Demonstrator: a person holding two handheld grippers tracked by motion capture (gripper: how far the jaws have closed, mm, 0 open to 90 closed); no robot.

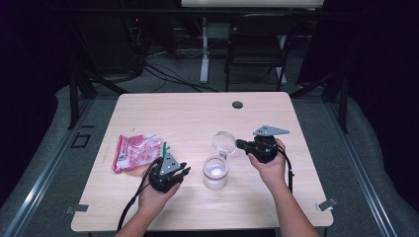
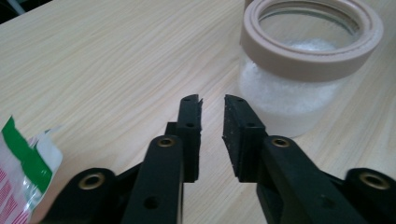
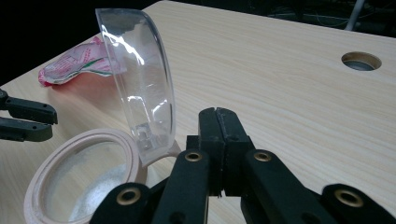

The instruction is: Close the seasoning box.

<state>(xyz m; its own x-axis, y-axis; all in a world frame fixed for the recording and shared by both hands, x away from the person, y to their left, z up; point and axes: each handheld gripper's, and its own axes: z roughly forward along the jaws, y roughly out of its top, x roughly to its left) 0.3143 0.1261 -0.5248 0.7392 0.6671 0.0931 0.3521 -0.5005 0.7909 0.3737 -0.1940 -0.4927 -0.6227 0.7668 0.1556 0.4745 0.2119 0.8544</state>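
Jar [image 1: 216, 174]: stands upright near the middle of the counter [image 1: 197, 113], between the two hands; a clear body with a beige ring around its mouth and white grains inside.
Jar, left gripper view: the jar [image 2: 303, 70] sits just beyond the jaws, up and to the right, apart from them.
Jar, right gripper view: the beige mouth [image 3: 84, 177] lies low at the left, with white grains showing through it.
Lid [image 1: 224, 141]: clear and round, flipped open and standing up from the far edge of the jar mouth, joined to the ring at its base.
Lid, right gripper view: the lid [image 3: 140, 93] rises tilted, just to the left of the jaws; whether it touches them I cannot tell.
Left gripper [image 1: 184, 172]: held in the person's left hand [image 1: 157, 195] at the near left of the counter, pointing right toward the jar. Its jaws stand a narrow gap apart with nothing between them, released.
Right gripper [image 1: 239, 144]: held in the person's right hand [image 1: 269, 165] to the right of the jar, pointing left toward the lid. Its jaws are clenched flat together, with nothing seen between them.
Packet [image 1: 137, 151]: pink and white with a green strip, lying flat at the left of the counter, just beyond the left gripper.
Hole [image 1: 237, 104]: a small round opening in the far part of the counter.
Chair [image 1: 257, 42]: dark, on the floor beyond the counter.
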